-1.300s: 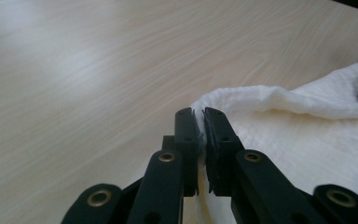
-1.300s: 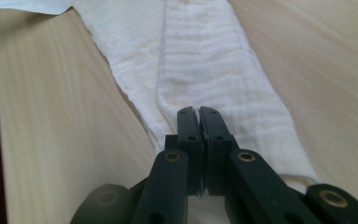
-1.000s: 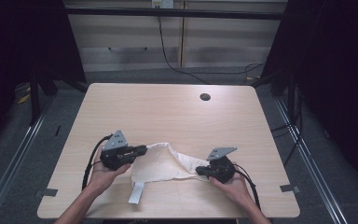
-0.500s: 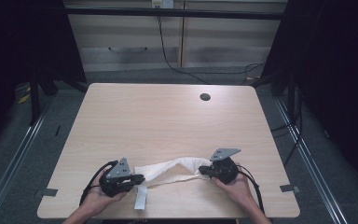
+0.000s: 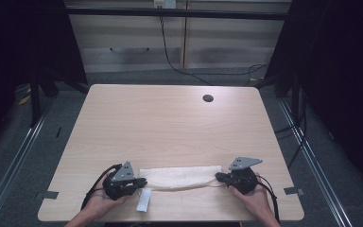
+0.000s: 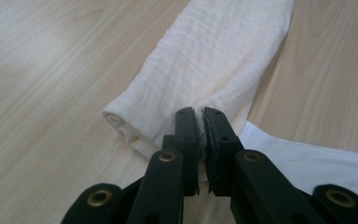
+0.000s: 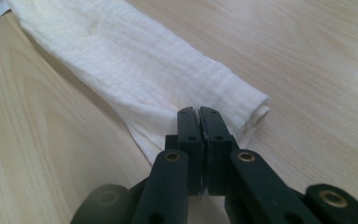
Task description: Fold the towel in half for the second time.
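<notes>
Both hand-held grippers, left [image 5: 139, 181] and right [image 5: 219, 177], are pinching the folded cloth's [image 5: 179, 177] ends tight along the bench's [image 5: 170, 123] near edge.

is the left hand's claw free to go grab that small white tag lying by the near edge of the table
Probably not as things stand. The left claw is shut on one end of the white cloth, so it would need to let go first. The tag itself lies bare on the table, close beside that claw.
</notes>
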The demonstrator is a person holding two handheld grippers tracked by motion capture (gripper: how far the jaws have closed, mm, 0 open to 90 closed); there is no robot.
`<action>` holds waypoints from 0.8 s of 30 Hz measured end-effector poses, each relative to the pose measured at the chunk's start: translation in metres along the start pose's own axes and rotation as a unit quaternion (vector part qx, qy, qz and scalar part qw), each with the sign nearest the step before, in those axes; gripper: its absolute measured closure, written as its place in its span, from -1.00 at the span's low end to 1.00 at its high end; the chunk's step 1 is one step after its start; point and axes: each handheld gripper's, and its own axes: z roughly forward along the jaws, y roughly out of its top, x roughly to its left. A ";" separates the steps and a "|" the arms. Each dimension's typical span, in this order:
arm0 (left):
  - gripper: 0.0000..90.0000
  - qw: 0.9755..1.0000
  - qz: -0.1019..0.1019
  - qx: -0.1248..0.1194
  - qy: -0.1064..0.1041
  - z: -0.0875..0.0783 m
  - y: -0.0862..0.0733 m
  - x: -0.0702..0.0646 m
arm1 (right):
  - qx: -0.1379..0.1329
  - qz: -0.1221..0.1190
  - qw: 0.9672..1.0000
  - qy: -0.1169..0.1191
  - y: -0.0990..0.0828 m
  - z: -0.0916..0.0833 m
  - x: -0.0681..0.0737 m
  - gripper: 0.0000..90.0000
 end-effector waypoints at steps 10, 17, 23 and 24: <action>0.89 0.998 -0.029 -0.022 0.042 0.010 0.003 0.021 | -0.010 0.011 1.000 -0.002 0.006 0.010 -0.005 0.97; 0.88 0.997 -0.038 -0.029 0.062 0.010 0.001 0.034 | -0.012 0.014 1.000 -0.013 0.017 0.022 -0.009 0.97; 0.88 0.994 -0.061 -0.036 0.078 0.013 0.002 0.046 | -0.011 0.022 0.999 -0.022 0.031 0.036 -0.017 0.96; 0.88 0.994 -0.061 -0.035 0.080 0.014 0.002 0.047 | -0.013 0.029 0.999 -0.021 0.033 0.039 -0.021 0.96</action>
